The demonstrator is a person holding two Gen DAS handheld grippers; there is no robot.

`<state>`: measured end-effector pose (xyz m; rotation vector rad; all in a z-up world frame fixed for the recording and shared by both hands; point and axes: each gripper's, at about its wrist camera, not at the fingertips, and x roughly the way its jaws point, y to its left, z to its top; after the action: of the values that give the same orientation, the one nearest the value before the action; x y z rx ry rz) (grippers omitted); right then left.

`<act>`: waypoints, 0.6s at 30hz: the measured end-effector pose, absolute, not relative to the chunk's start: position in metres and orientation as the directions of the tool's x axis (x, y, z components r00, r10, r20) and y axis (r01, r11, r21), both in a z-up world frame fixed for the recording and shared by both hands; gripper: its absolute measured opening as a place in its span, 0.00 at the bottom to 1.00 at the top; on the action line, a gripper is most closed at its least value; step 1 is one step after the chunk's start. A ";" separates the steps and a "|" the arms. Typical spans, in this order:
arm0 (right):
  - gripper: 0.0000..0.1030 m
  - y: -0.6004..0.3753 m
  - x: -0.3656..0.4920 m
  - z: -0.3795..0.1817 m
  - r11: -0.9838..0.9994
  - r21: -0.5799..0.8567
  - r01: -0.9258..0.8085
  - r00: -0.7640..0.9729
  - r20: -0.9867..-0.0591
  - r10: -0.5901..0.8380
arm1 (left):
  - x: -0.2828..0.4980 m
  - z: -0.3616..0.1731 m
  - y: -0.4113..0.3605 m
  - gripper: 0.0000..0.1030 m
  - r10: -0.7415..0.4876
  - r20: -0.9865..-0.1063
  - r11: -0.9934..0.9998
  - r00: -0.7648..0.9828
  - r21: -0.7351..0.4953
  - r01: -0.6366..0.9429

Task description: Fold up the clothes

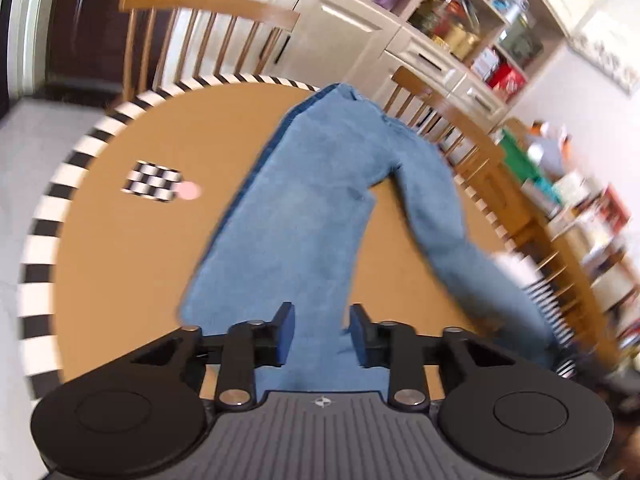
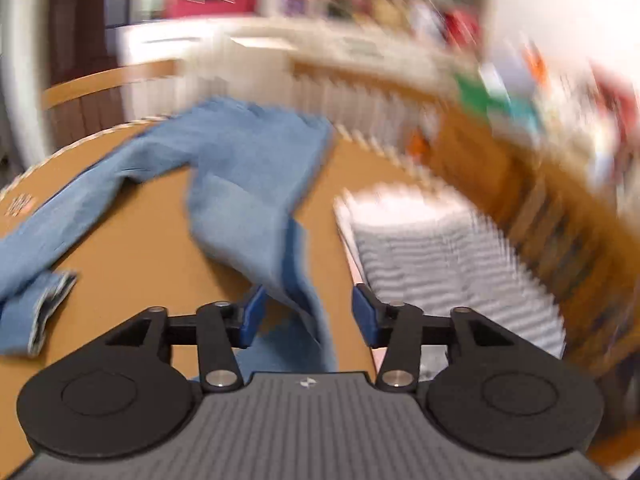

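While both wrist cameras looked down across a round wooden table (image 1: 120,264) edged with a black-and-white striped band (image 1: 38,240), a pair of light-blue jeans (image 1: 296,216) lay spread flat over its middle. Left wrist view: the waistband lay at the far rim, near a wooden spindle-back chair (image 1: 208,36); the two legs ran toward the camera and parted in an inverted V, with bare tabletop between them. The left gripper (image 1: 322,330) hovered over the nearer leg with its blue pads (image 1: 287,330) apart; denim showed through the gap, and neither pad pressed on it. A checkerboard marker (image 1: 154,181) with a pink dot (image 1: 189,191) beside it lay on the table left of the jeans. A second chair (image 1: 452,132) and cluttered shelving (image 1: 480,32) stood beyond the right rim.

Right wrist view (strongly blurred): the jeans (image 2: 240,168) stretched from the far rim toward the camera, one leg ending at a turned-up hem (image 2: 48,312) at lower left. The other leg rose in a raised fold that passed between the fingers of the right gripper (image 2: 306,318). Its jaws stood apart, and the blur hid whether the left-hand pad (image 2: 251,318) touched the cloth. A folded grey-and-white striped garment (image 2: 440,264) lay on the table just right of that leg.
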<state>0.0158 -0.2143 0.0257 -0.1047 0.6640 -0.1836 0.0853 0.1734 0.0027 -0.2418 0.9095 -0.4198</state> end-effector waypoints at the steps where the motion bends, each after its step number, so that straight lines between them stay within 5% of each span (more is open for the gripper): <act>1: 0.58 -0.201 0.009 0.030 0.972 -0.219 0.090 0.800 -0.565 -0.202 | 0.082 -0.001 0.177 0.39 -0.435 -0.717 0.900 0.545 -0.354 0.253; 4: 0.58 -0.168 -0.003 0.047 0.962 -0.274 0.016 0.856 -0.494 -0.155 | 0.077 -0.009 0.195 0.47 -0.459 -0.709 0.889 0.536 -0.365 0.278; 10: 0.47 -0.096 0.031 0.036 0.898 0.306 -0.317 0.679 -0.588 0.440 | 0.104 -0.036 0.218 0.55 -0.554 -0.675 0.832 0.488 -0.433 0.346; 13: 0.46 -0.044 0.057 0.004 0.886 0.311 -0.343 0.602 -0.652 0.462 | 0.121 -0.050 0.231 0.66 -0.619 -0.657 0.782 0.430 -0.468 0.411; 18: 0.34 0.002 0.073 -0.025 0.891 0.330 -0.310 0.537 -0.713 0.451 | 0.148 -0.070 0.242 0.66 -0.722 -0.642 0.653 0.257 -0.511 0.559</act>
<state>0.0730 0.0019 -0.0255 0.1717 0.8963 0.4554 0.1477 0.2425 -0.0696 -0.1937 0.9782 -0.8762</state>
